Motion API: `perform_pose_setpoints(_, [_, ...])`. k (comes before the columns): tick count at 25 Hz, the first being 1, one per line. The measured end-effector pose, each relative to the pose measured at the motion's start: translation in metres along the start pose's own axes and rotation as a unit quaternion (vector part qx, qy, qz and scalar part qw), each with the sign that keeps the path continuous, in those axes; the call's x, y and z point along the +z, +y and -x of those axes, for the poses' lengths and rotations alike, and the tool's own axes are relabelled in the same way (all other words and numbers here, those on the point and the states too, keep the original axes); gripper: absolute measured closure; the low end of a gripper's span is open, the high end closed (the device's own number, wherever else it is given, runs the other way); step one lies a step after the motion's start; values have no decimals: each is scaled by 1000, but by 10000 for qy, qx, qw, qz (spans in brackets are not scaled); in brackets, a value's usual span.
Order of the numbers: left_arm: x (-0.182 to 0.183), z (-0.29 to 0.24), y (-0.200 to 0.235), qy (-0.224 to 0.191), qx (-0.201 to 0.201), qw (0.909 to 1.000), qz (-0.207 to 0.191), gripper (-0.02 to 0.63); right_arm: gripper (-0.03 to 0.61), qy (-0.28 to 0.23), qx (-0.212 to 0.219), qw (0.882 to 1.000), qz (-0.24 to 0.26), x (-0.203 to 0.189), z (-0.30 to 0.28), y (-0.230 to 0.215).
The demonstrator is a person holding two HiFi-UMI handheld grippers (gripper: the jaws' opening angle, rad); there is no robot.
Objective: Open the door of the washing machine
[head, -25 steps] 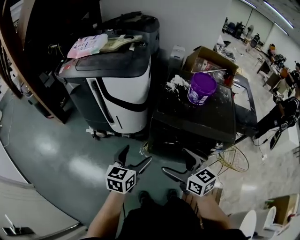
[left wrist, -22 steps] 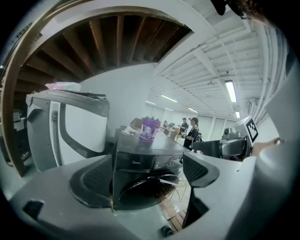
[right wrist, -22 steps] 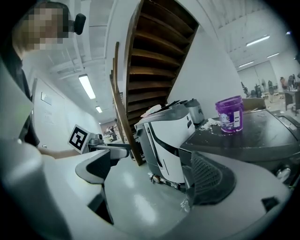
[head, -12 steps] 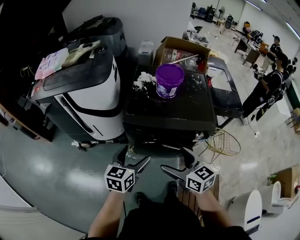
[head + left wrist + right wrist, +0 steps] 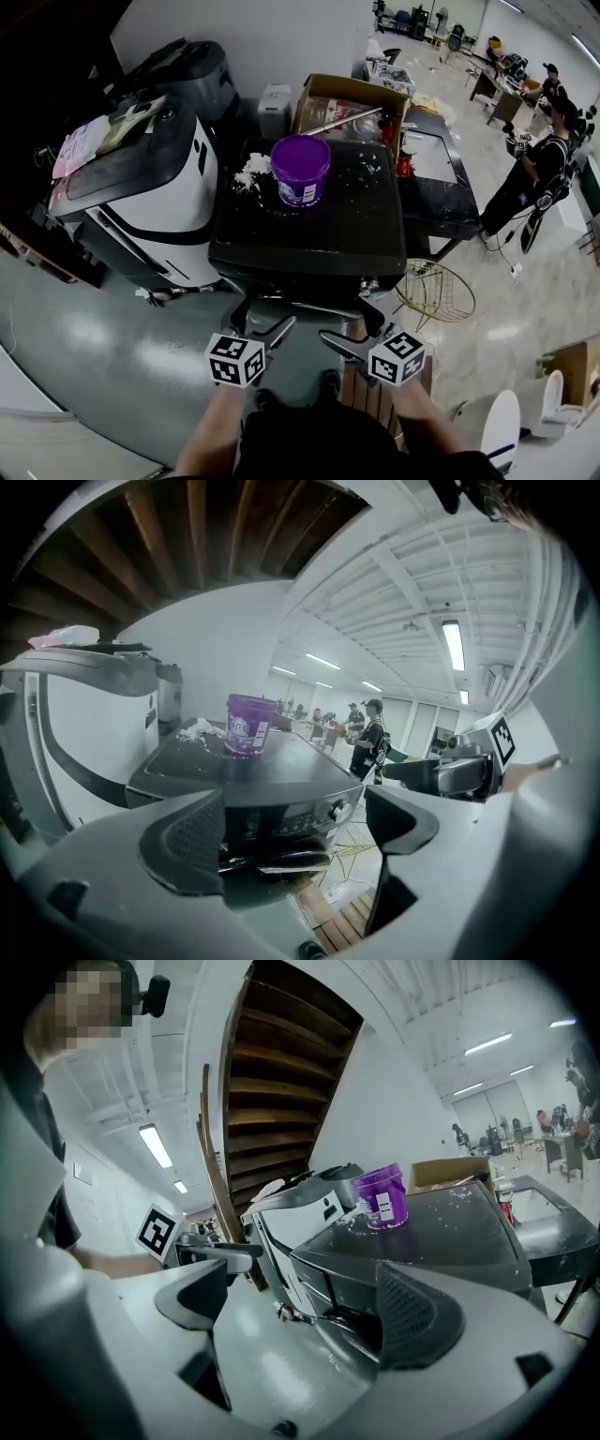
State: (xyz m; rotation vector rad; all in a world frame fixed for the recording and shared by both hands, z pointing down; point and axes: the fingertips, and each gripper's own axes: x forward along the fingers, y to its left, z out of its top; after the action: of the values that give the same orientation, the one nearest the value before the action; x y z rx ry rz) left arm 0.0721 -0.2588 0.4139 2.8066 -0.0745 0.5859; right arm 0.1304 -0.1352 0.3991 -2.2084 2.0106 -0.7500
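Observation:
The washing machine (image 5: pixel 309 239) is a black box-shaped unit with a purple bucket (image 5: pixel 300 171) standing on its top. Its front panel with a knob (image 5: pixel 338 807) faces me, seen in the left gripper view; the door below is in shadow. My left gripper (image 5: pixel 265 321) and right gripper (image 5: pixel 352 328) hover side by side just short of the machine's front edge, touching nothing. The left gripper (image 5: pixel 292 832) is open and empty. The right gripper (image 5: pixel 305 1312) is open too; its jaws have just been closing a little, with nothing between them.
A white-and-black machine (image 5: pixel 150 197) stands close on the left. Behind are a cardboard box (image 5: pixel 347 98) and a dark table (image 5: pixel 441 187). A wire basket (image 5: pixel 436 291) and a wooden pallet (image 5: pixel 370 398) lie on the floor at right. People (image 5: pixel 534 169) stand far right.
The black machine with the bucket has slid from the right toward the middle of the head view and nearer. Both grippers keep their spacing and now sit straight before its front.

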Motion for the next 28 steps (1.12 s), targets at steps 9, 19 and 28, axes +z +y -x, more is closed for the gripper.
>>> perform_pose_setpoints(9, [-31,-42,-16,421,186,9986,246,120,86,606,248,9978,-121,-41,-4,-44])
perform_pose_setpoints(19, [-60,-50,1,551,-69,9974,461,120,115,1080,6,9941,-97,-69,-21,-51])
perform_pose_setpoints(28, [-94,-58,20,822,-130,9958,394,121,159,1244,-188,9917,-267,-113,-34,-61])
